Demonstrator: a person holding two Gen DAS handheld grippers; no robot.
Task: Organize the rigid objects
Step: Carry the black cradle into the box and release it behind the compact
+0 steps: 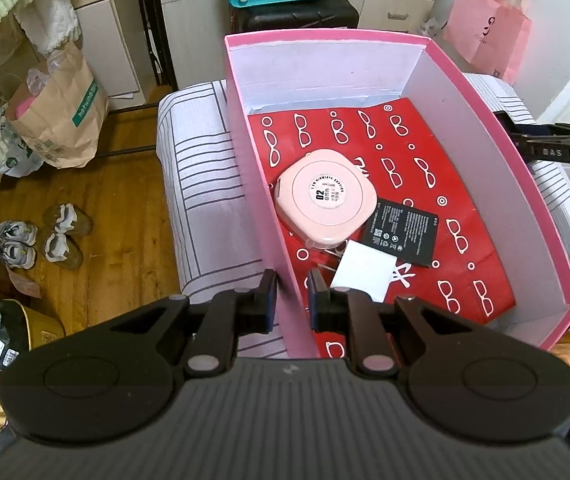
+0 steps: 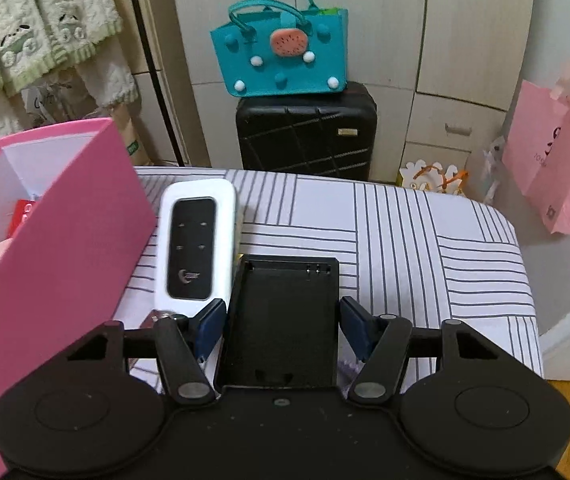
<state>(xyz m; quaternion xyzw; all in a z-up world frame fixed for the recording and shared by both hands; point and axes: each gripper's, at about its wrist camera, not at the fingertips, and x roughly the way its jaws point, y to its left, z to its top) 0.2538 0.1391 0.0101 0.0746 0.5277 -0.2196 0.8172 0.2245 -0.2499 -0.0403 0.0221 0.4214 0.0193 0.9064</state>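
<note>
A pink box (image 1: 261,184) stands on the striped table; inside on red glasses-print paper lie a round pink case (image 1: 325,200), a black battery (image 1: 401,236) and a white card (image 1: 365,272). My left gripper (image 1: 292,294) is shut on the box's near left wall, one finger each side. In the right wrist view the box (image 2: 65,248) is at left. My right gripper (image 2: 281,326) straddles a black device shell (image 2: 281,320) lying on the table, fingers beside its edges; whether they press it is unclear. A white pocket router (image 2: 197,244) lies between shell and box.
A teal felt bag (image 2: 281,56) sits on a black suitcase (image 2: 305,132) behind the table. A pink paper bag (image 2: 557,160) hangs at right. Shoes (image 1: 37,240) and a brown paper bag (image 1: 57,116) are on the wooden floor at left.
</note>
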